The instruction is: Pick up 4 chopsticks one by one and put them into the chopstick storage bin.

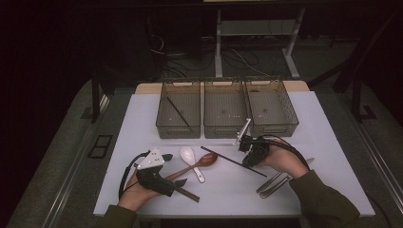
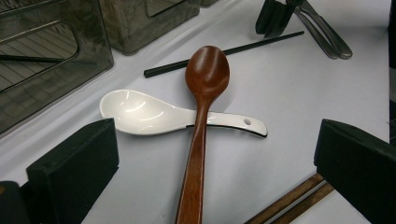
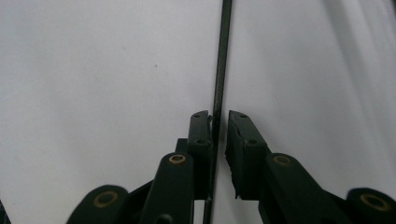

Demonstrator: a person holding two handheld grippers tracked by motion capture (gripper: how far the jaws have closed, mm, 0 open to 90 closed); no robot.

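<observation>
A black chopstick (image 1: 233,162) lies slanted on the white table (image 1: 304,142). My right gripper (image 1: 248,160) is down over its middle, and in the right gripper view the jaws (image 3: 219,122) are pinched on the chopstick (image 3: 223,56). My left gripper (image 1: 173,172) is open near the front left. Its wide jaws (image 2: 215,154) stand on either side of a brown wooden spoon (image 2: 205,93). That spoon's handle lies across a white ceramic spoon (image 2: 140,114). A pair of brown chopsticks (image 2: 289,203) lies by the left gripper's right jaw.
Three clear bins stand in a row at the back: left (image 1: 178,126), middle (image 1: 224,126) and right (image 1: 273,124). The left one holds a black chopstick (image 1: 178,111). Metal utensils (image 1: 273,184) lie near the person's right wrist.
</observation>
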